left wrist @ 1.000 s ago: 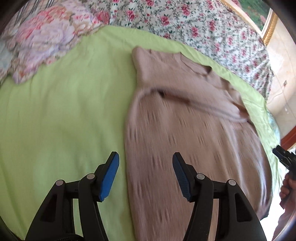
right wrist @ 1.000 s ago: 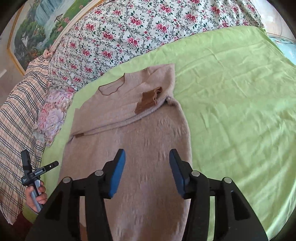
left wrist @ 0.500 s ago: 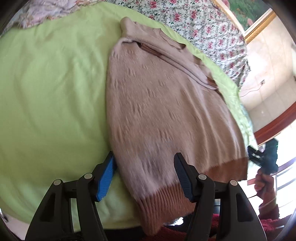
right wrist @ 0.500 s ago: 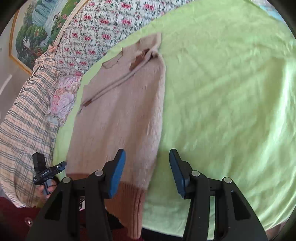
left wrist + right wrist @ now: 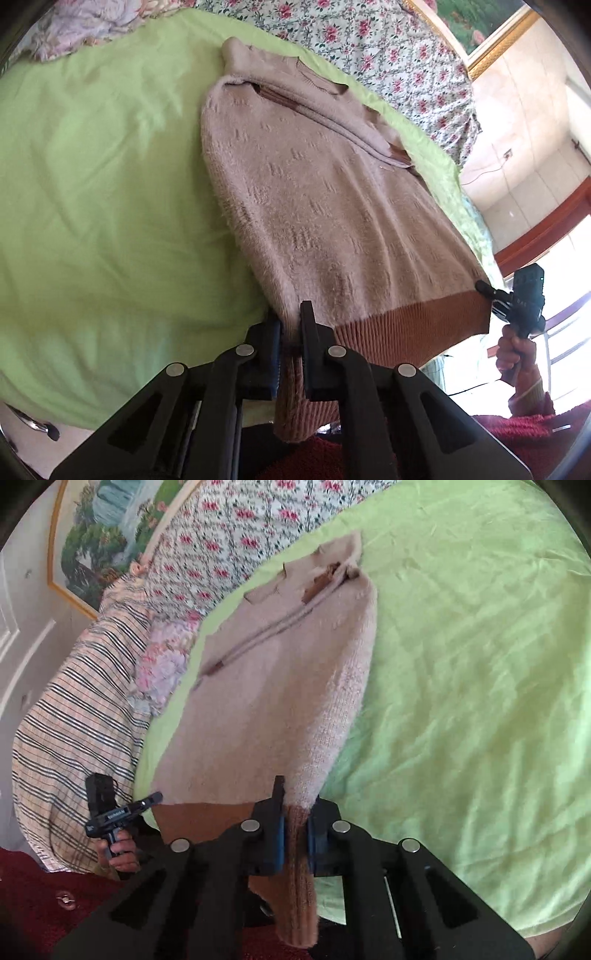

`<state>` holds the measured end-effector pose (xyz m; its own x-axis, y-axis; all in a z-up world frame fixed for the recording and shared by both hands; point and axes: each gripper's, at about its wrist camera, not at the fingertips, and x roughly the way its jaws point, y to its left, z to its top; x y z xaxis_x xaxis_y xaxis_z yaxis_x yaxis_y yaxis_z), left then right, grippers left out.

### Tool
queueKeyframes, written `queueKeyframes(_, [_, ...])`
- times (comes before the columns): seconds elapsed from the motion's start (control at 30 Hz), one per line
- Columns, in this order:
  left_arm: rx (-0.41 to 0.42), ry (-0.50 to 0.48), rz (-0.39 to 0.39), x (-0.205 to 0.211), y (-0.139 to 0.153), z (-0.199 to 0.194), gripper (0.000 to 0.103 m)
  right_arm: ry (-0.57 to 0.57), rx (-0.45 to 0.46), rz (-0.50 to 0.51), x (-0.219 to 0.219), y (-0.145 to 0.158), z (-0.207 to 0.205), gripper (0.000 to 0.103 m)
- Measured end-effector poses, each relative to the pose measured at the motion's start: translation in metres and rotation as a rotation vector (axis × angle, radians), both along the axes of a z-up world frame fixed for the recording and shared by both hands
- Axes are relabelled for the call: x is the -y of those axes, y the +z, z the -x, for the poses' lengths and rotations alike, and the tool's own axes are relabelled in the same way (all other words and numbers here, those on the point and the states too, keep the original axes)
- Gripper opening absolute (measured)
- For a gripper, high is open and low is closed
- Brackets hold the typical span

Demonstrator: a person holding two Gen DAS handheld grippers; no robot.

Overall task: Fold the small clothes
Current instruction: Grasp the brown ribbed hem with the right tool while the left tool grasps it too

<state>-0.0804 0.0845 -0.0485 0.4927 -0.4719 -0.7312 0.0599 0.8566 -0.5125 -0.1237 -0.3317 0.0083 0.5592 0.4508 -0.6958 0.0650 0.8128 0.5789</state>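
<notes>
Jaws on both my grippers, left gripper (image 5: 291, 334) and right gripper (image 5: 295, 827), are clamping the sweater (image 5: 314, 192) hem corners; its length is running straight away toward the collar.

This is a bedroom in a home. A wide bed (image 5: 480, 664) fills most of both views, spread with a light green sheet, and floral bedding (image 5: 388, 55) is heaped along its far side beside a plaid quilt (image 5: 74, 716). A gold-framed landscape painting (image 5: 103, 535) hangs on the pale wall, and a window with a reddish wooden frame (image 5: 543, 229) lets in daylight.
</notes>
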Motion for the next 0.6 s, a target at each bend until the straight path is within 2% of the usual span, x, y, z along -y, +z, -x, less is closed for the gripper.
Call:
queueKeyframes(0.07, [-0.048, -0.010, 0.019, -0.003, -0.013, -0.001, 0.012, 0.018, -0.031, -0.004, 0.001, -0.009, 0.000, 0.010])
queueKeyframes(0.1, [-0.070, -0.018, 0.033, -0.002, -0.019, -0.002, 0.014, 0.018, -0.050, -0.018, 0.001, -0.014, -0.001, 0.013])
queueKeyframes(0.13, [-0.083, -0.027, 0.049, -0.001, -0.024, -0.002, 0.020, 0.019, -0.061, -0.033, 0.000, -0.018, -0.001, 0.013])
queueKeyframes(0.17, [-0.079, -0.039, 0.071, 0.001, -0.025, -0.001, 0.024, 0.027, -0.065, -0.053, 0.000, -0.021, 0.000, 0.013])
queueKeyframes(0.2, [-0.074, -0.049, 0.079, 0.004, -0.025, -0.001, 0.032, 0.041, -0.056, -0.062, -0.001, -0.021, 0.001, 0.015])
queueKeyframes(0.23, [-0.067, -0.063, 0.080, 0.006, -0.023, -0.002, 0.035, 0.056, -0.050, -0.059, -0.002, -0.021, 0.003, 0.015])
queueKeyframes(0.3, [-0.049, -0.088, 0.060, 0.013, -0.021, -0.004, 0.033, 0.072, -0.049, -0.058, -0.004, -0.022, 0.003, 0.015])
queueKeyframes(0.37, [-0.028, -0.112, 0.030, 0.020, -0.020, -0.005, 0.010, 0.093, -0.042, -0.038, -0.008, -0.021, 0.002, 0.015])
queueKeyframes(0.47, [0.002, -0.122, -0.011, 0.023, -0.013, -0.003, 0.006, 0.091, 0.009, -0.054, -0.007, -0.013, 0.009, 0.009])
queueKeyframes(0.6, [0.075, -0.092, 0.005, 0.014, 0.007, 0.010, 0.006, 0.048, 0.080, -0.117, 0.005, -0.005, 0.024, 0.008])
